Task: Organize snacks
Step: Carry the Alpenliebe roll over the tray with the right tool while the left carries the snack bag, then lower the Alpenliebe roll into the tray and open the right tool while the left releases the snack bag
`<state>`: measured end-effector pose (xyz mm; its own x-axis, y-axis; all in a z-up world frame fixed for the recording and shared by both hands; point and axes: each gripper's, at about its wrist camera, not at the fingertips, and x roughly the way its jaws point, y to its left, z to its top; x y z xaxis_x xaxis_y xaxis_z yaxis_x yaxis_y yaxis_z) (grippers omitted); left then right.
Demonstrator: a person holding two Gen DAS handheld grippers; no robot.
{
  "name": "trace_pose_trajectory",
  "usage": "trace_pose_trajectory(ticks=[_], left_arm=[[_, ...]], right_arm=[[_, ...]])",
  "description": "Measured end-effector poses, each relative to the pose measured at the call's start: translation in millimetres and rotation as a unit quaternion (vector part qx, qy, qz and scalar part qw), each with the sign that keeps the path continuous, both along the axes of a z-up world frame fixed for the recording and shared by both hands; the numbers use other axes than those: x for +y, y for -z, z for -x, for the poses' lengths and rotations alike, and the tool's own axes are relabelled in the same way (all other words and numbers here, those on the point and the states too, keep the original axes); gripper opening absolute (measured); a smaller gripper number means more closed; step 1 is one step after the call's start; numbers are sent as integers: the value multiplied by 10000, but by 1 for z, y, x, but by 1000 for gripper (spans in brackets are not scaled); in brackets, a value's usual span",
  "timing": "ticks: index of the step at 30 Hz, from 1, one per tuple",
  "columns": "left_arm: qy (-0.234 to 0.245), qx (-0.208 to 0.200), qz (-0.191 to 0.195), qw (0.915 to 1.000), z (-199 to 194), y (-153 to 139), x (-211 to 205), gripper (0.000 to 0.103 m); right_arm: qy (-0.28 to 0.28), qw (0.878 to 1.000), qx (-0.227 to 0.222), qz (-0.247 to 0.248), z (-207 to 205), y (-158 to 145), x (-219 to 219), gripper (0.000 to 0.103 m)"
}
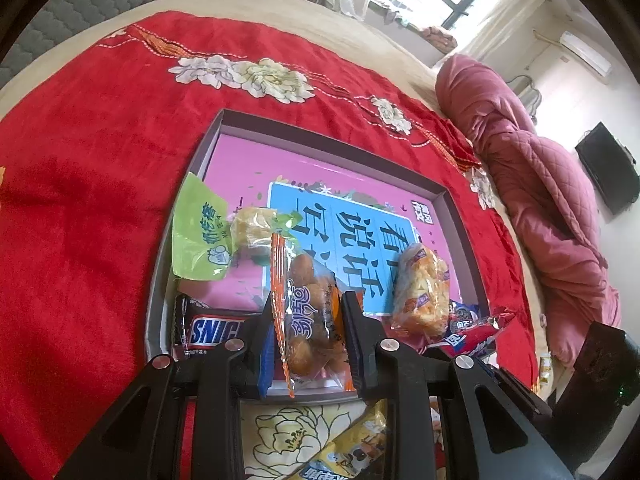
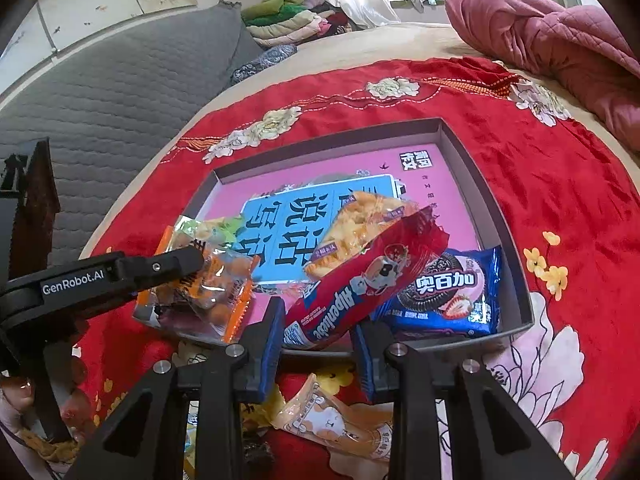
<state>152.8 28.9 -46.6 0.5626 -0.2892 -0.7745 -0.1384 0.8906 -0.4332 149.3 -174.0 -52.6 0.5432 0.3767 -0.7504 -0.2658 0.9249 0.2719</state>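
A shallow grey box (image 1: 460,216) (image 2: 496,224) with a pink and blue printed floor lies on a red cloth. My left gripper (image 1: 307,320) is shut on an orange-edged clear snack packet (image 1: 308,304) (image 2: 216,284) and holds it over the box's near edge. My right gripper (image 2: 316,320) is shut on a red Alpenliebe packet (image 2: 360,280) (image 1: 476,332), tilted over the box's near side. In the box lie a Snickers bar (image 1: 208,328), a green packet (image 1: 200,240), a crispy snack pack (image 1: 420,288) (image 2: 352,228) and a blue Oreo pack (image 2: 444,296).
Outside the box, near me, lie a yellow packet (image 1: 352,452) and a pale orange cartoon packet (image 2: 336,424). A folded pink quilt (image 1: 532,184) (image 2: 552,40) lies at the bed's far right. A grey headboard (image 2: 120,80) stands to the left.
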Motion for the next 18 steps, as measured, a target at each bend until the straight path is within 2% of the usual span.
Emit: trace_pose_trajectory(ticks=[18], left_arm=[[-30, 39, 26, 10000, 0, 2, 4, 30]], right_arm=[[129, 9991, -103, 388, 2, -4, 1, 34]])
